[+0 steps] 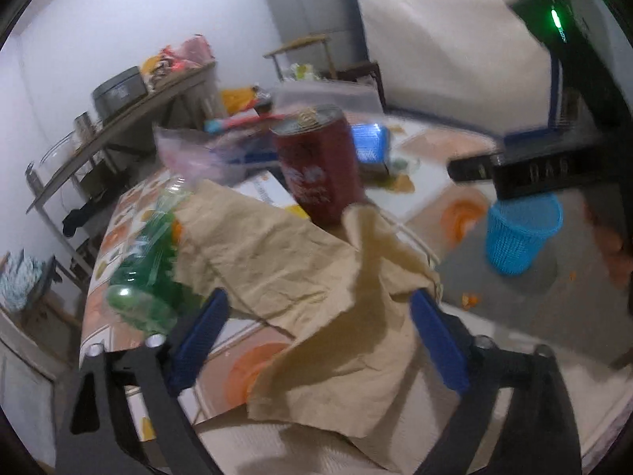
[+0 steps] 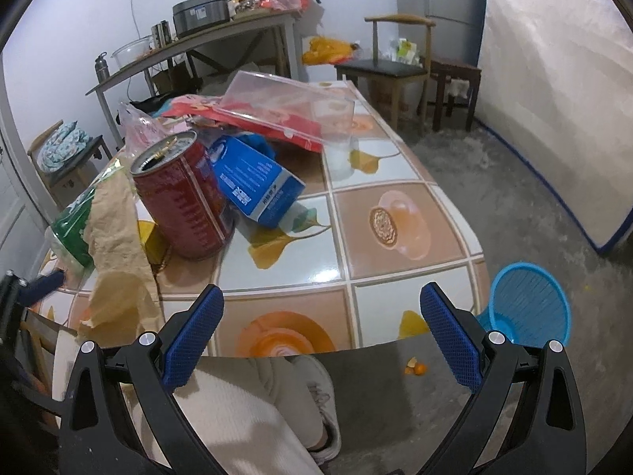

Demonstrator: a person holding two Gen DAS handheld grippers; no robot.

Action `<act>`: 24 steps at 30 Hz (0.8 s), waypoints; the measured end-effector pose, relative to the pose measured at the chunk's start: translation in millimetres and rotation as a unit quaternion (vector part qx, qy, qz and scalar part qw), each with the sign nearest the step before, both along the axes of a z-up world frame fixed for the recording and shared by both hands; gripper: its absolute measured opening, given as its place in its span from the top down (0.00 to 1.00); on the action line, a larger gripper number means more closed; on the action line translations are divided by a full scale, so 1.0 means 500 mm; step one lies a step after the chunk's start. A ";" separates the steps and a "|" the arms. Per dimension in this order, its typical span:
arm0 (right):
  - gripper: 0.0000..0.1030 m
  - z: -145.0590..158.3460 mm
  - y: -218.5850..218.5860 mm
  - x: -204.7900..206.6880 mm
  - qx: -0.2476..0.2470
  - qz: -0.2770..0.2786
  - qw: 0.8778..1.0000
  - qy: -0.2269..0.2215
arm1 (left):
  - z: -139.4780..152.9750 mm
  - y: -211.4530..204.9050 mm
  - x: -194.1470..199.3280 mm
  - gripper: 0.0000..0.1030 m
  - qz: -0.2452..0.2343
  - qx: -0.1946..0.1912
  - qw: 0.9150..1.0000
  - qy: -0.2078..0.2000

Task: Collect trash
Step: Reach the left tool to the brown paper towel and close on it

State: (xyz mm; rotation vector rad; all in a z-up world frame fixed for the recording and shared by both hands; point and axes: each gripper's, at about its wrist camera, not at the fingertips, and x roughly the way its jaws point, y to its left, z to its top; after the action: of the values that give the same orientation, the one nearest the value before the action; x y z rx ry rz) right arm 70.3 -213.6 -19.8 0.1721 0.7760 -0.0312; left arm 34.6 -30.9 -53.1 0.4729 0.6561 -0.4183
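Left wrist view – left gripper [image 1: 318, 316] fingers apart around crumpled brown paper [image 1: 316, 289], not yet pressing; close low on its thick fold – right gripper [image 2: 322, 316] open, empty

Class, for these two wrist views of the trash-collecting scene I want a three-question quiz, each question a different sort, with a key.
1. True or false: the red metal drink can stands upright on the tiled table.
2. Multiple choice: where is the round blue mesh waste basket? A on the table; B on the floor beside the table; C on a chair.
3. Fill in: the crumpled brown paper sheet lies between the fingers of the ___ gripper.

Key: 1 true. 2 B. 3 left; its jaws stand wide and the pads do not look pressed on the paper.
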 end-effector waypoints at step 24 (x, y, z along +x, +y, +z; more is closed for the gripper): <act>0.07 0.027 0.017 -0.010 -0.007 0.017 1.000 -0.025 | 0.083 0.080 0.010 0.98 -0.005 -0.198 0.977 0.075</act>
State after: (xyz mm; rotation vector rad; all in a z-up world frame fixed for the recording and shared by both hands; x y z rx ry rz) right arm 65.5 -205.2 -6.5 0.1460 0.7295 0.0007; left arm 39.7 9.1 -11.8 0.0660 0.6965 -0.5831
